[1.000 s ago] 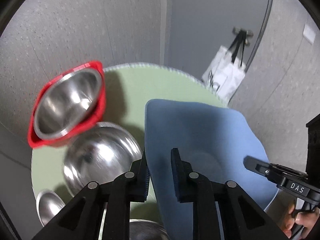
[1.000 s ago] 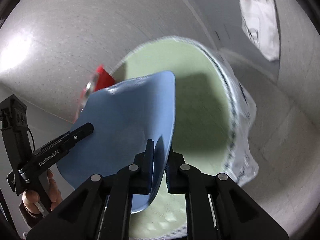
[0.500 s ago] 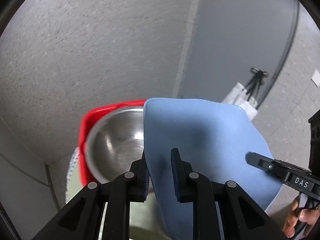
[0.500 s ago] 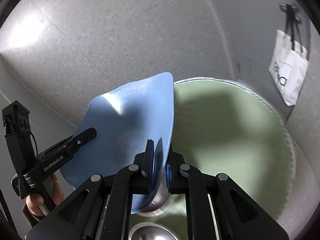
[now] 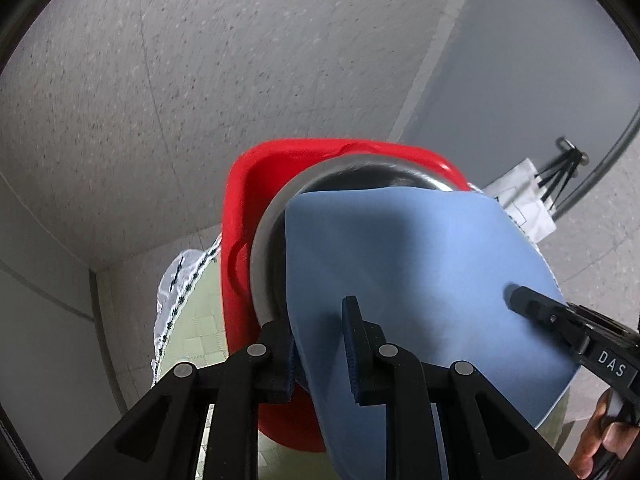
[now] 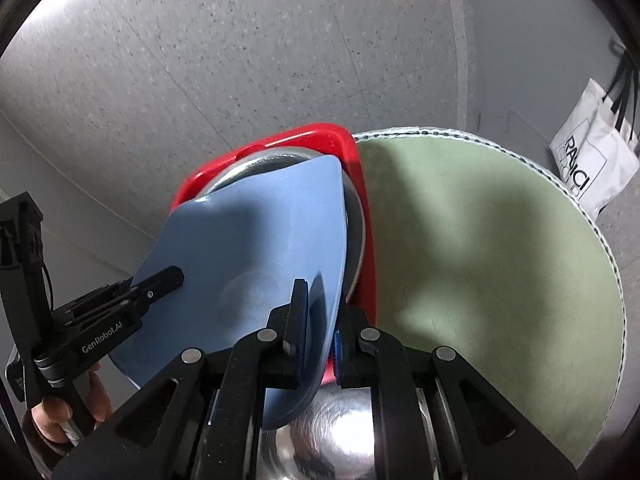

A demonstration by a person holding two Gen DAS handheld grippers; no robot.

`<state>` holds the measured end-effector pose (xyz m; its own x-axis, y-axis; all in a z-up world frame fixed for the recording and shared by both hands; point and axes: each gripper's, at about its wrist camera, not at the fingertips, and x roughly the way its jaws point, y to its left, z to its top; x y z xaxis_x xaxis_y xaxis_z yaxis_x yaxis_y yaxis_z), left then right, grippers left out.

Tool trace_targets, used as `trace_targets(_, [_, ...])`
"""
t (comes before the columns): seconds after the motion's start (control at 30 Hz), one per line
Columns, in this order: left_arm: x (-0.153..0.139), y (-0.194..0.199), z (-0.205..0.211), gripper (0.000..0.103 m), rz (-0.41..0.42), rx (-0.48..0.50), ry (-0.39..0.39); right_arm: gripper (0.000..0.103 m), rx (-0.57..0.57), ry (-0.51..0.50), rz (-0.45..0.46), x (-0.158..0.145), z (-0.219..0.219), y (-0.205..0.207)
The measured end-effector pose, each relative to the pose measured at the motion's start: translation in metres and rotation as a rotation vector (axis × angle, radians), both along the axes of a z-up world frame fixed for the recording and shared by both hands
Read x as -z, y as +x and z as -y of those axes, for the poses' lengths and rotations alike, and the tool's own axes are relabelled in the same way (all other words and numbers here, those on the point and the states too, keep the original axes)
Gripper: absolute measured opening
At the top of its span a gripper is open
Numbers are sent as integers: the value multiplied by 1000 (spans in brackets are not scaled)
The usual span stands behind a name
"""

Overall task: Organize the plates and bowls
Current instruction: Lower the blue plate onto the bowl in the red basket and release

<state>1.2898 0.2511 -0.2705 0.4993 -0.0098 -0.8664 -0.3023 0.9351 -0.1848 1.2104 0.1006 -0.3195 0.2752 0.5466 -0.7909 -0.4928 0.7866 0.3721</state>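
A blue plate is held by both grippers, one on each side of its rim. My left gripper is shut on its left edge; my right gripper is shut on its right edge. The plate hangs tilted over a steel bowl that sits in a red tray. The bowl's rim and the red tray show past the plate in the right wrist view. The plate hides most of the bowl.
A round green table mat with a white stitched edge lies right of the tray. Another steel bowl sits below my right gripper. A white tote bag hangs on the wall at the right. Grey floor lies beyond.
Both grippers have carried the blue plate from over the green mat to over the steel bowl in the red tray. Their grip is unchanged.
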Motion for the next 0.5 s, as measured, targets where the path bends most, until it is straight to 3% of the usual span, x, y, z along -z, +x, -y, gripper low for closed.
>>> trace_targets(0.2, [1,15,-6,21,4,-12,-15,18,-16,-38,39,2,-14,-1])
trace_targets(0.27, [0,14,-10,22,8,-15,-19,31,-31,-16,34,1,-14,-3])
trace_targets(0.33, [-2,11,-8,30,19,-10,-17,58,-22,-21,52,-3,-14,-6])
trace_targets(0.43, [-7,-3,-9,49,38,-26,-5,63,-17,4,64,-9,-12,-7])
trace_targets(0.5, [-13,-9,-8,53,59,-36,7,63,-9,18,60,-11,-7,-7])
